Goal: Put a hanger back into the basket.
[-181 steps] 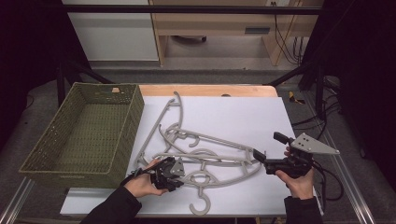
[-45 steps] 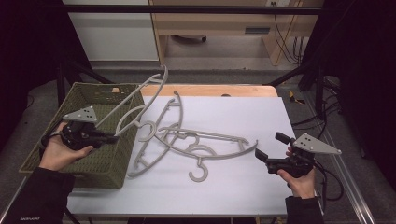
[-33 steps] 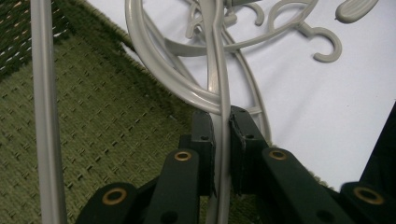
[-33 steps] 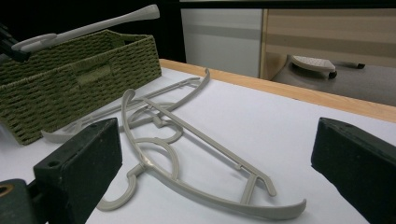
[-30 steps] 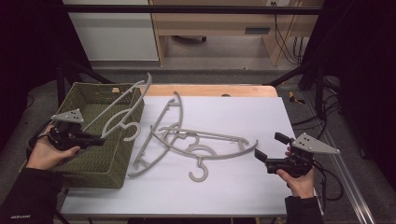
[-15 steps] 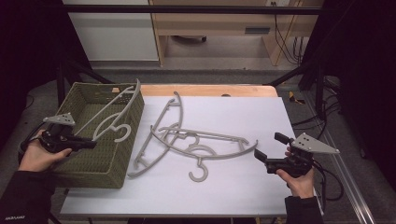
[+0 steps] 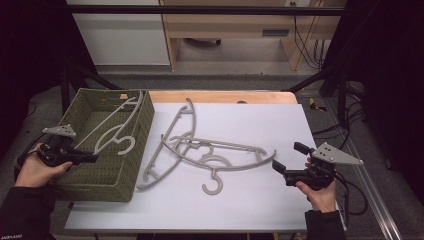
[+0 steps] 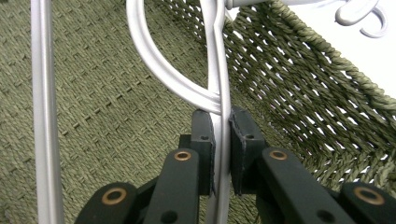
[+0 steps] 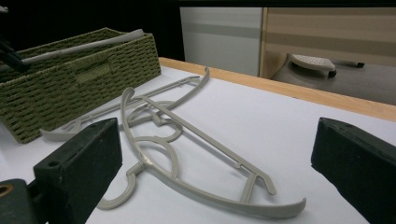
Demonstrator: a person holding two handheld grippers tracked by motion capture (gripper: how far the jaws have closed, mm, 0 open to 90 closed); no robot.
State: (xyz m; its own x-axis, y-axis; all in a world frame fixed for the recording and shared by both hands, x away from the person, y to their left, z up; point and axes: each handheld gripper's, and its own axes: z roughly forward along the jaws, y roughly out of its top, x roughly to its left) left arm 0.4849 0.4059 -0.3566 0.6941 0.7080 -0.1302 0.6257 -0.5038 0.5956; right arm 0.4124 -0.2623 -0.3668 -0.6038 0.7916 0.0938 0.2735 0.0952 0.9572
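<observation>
A grey hanger [image 7: 112,131] is gripped by the left claw [image 8: 221,140] and lowered into the woven basket [image 7: 131,165]; release is called for next. The right claw [image 7: 280,170] is held open beside two hangers [image 7: 210,150] on the desk [image 7: 260,200].

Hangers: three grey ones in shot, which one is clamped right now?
The hanger in the green basket. The left tool is shut on its thin rod over the basket. The other two hangers lie crossed on the white table, untouched.
</observation>
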